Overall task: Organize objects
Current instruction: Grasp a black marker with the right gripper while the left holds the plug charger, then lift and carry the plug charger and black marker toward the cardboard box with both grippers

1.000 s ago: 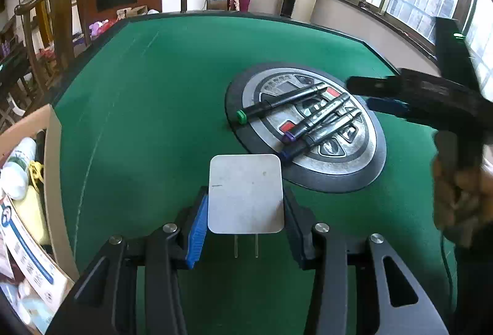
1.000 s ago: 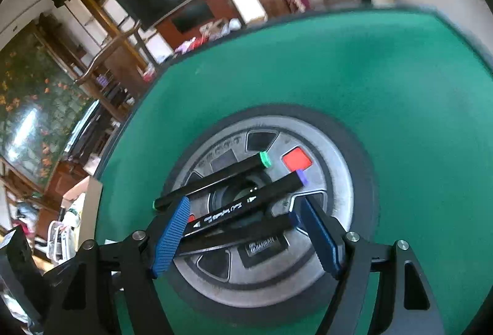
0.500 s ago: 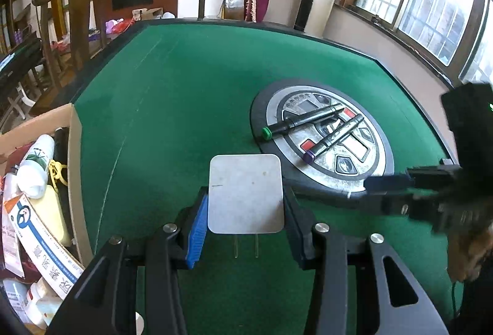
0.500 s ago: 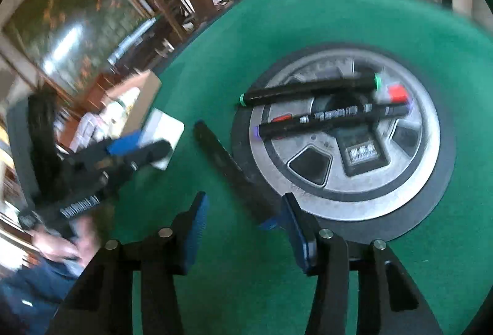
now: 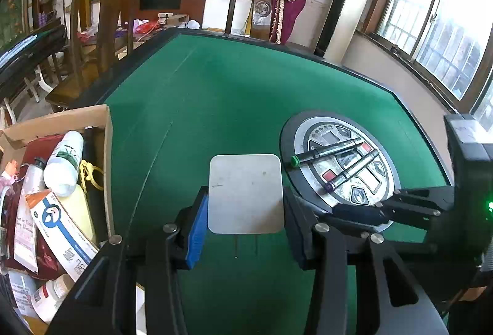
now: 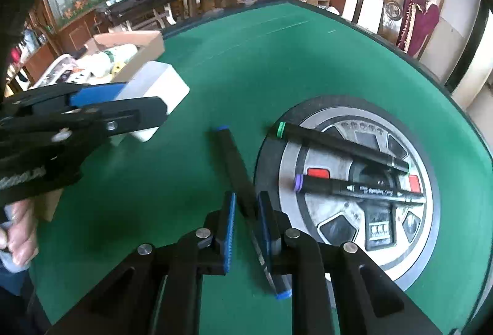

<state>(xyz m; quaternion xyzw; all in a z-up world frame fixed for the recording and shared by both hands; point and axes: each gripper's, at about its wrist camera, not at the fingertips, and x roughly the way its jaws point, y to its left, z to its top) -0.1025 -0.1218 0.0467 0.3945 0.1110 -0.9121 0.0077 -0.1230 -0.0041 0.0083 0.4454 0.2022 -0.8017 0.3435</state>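
My left gripper (image 5: pixel 245 211) is shut on a white plug adapter (image 5: pixel 245 193), prongs pointing back toward the camera, held above the green felt near the cardboard box (image 5: pixel 106 134). The right wrist view shows the same left gripper (image 6: pixel 123 107) and adapter (image 6: pixel 154 88). My right gripper (image 6: pixel 246 221) is shut on a black marker with blue caps (image 6: pixel 234 162), held just left of the round panel (image 6: pixel 339 107). A green-capped marker (image 6: pixel 339 147) and a purple-capped marker (image 6: pixel 354 188) lie on that panel. From the left wrist, the right gripper (image 5: pixel 400 205) hangs at the panel's near edge.
The open cardboard box holds a white bottle (image 5: pixel 64 162), a yellow item, leaflets and packets, and sits at the table's left edge. Green felt table (image 5: pixel 231 94) stretches beyond. Wooden chairs (image 5: pixel 101 26) stand past the far edge. A person's hand (image 6: pixel 15 236) grips the left tool.
My right gripper closed on the blue-capped marker, lifted it off the round panel and swung left with it. The left gripper shifted with the adapter, bringing more of the box into view.
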